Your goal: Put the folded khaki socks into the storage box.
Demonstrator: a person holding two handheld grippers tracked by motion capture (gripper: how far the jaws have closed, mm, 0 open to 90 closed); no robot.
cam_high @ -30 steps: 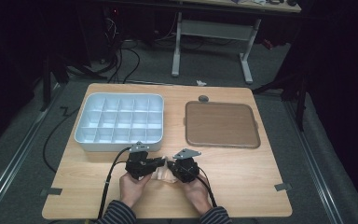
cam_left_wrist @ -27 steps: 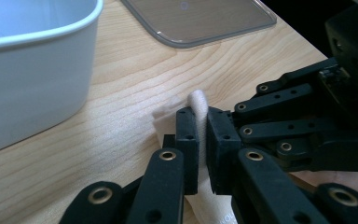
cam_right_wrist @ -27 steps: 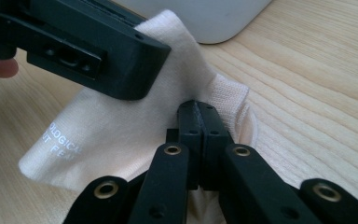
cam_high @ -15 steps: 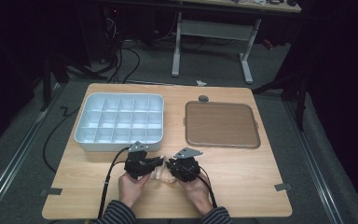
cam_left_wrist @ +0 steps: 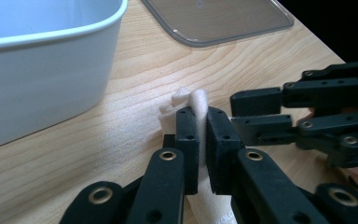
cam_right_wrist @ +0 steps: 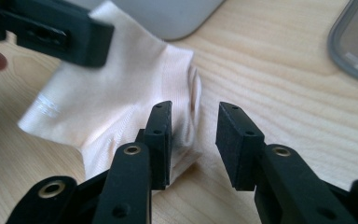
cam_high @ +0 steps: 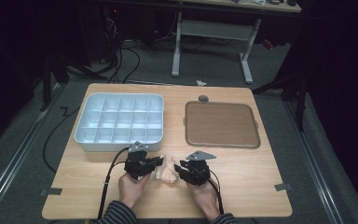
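Behind pale cloth [cam_high: 167, 169]: white compartment tray [cam_high: 89, 135] (lid [cam_high: 221, 124] alongside).

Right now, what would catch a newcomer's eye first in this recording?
A small pale cloth at the table's near edge, pinched by the left gripper with its jaws shut on a fold. The right gripper sits beside the cloth, its jaws just opened and pressing on nothing. Farther back stand a white compartment tray on the left and a brown lid on the right.
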